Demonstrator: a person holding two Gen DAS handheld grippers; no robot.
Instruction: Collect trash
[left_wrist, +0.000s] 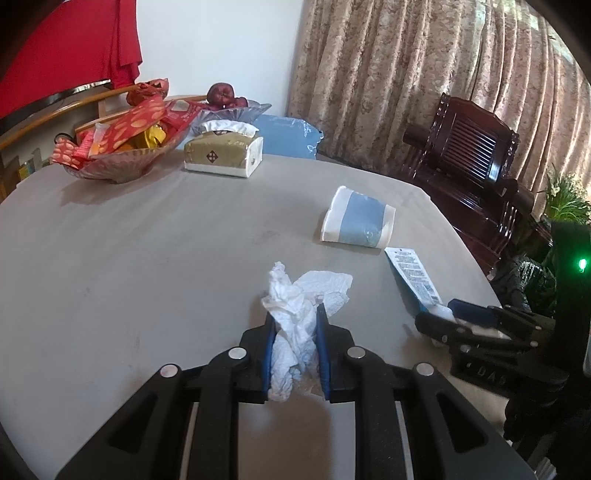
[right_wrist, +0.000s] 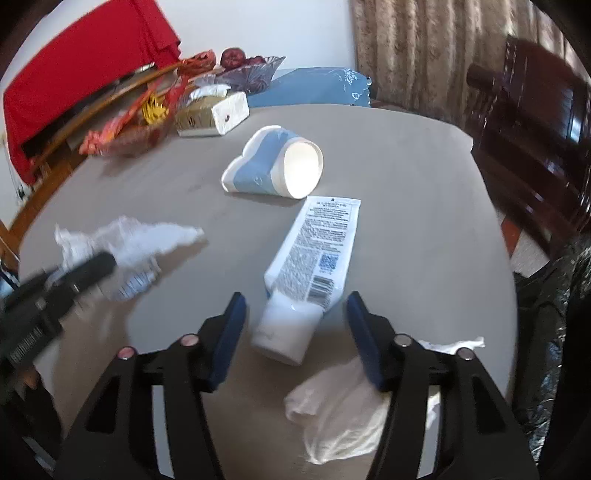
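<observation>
The left gripper (left_wrist: 295, 314) was clamped on a crumpled white tissue (left_wrist: 295, 314) resting on the grey worktop (left_wrist: 129, 240). The right gripper (right_wrist: 295, 306) stood with its jaws apart, straddling the capped end of a white squeeze tube with printed label (right_wrist: 314, 254) that lay flat on the worktop. A second crumpled white tissue (right_wrist: 332, 406) lay under the right gripper's right finger. A crushed blue-and-white paper cup (right_wrist: 273, 166) lay on its side just beyond the tube.
</observation>
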